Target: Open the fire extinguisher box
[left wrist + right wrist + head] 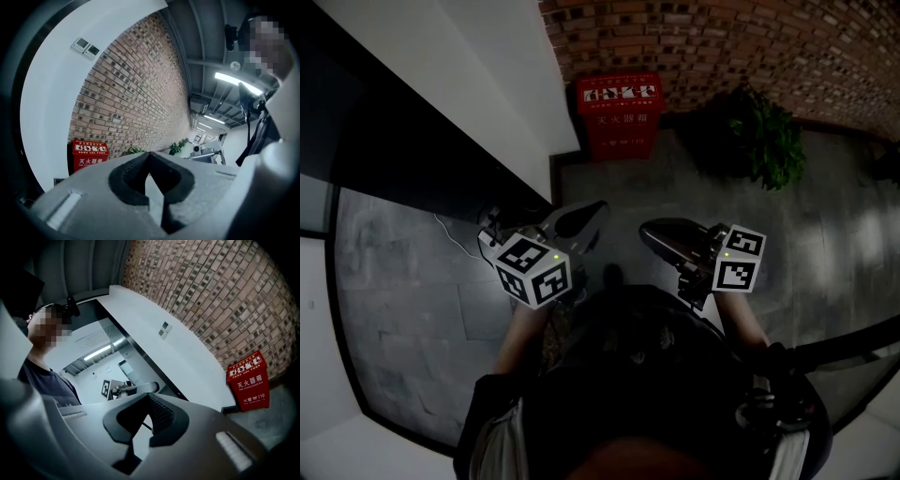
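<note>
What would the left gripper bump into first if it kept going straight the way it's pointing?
The left gripper aims to the right of the red fire extinguisher box, toward the leafy plant by the brick wall. It would probably meet the plant or wall first, though depth is unclear.

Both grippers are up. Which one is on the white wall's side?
The left gripper, next to the white wall. The right gripper is over open floor, on the plant's side.
</note>
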A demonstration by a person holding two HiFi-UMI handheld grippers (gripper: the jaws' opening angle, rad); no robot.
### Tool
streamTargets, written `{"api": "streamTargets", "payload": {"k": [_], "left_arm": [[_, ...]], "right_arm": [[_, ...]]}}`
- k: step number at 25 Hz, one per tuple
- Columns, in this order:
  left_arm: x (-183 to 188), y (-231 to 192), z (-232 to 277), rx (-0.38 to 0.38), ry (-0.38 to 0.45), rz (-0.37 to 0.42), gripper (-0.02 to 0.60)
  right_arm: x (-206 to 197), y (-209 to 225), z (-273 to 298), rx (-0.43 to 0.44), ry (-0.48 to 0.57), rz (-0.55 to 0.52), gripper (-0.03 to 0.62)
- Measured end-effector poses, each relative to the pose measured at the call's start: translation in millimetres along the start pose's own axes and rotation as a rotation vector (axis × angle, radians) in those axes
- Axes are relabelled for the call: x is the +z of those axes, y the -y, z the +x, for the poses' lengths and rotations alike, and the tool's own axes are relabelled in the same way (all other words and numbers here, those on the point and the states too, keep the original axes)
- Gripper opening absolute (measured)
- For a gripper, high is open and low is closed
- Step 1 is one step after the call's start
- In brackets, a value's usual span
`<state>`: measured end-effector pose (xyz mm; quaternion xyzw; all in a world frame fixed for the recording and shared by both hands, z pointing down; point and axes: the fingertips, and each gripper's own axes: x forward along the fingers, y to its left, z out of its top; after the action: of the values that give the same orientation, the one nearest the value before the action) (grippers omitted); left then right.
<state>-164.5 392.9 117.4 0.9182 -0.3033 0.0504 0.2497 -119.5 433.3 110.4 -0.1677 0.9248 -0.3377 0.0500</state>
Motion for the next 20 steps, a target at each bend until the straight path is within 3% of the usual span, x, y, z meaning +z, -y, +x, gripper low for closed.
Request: {"api": "streamTargets", "payload": {"k": [10,20], "left_arm": [[21.6,-45.9,-0.2,-0.029,0.010,0.009,-0.003],[30.3,-64.0,39.7,-0.055,-0.038,-0.010,-0.003]], "right_arm": [[18.6,21.0,37.5,-0.058,-0.004,-0.046,0.002],[40.9,62.7,28.8,-0.075,0.048,0.022,0.002]]}}
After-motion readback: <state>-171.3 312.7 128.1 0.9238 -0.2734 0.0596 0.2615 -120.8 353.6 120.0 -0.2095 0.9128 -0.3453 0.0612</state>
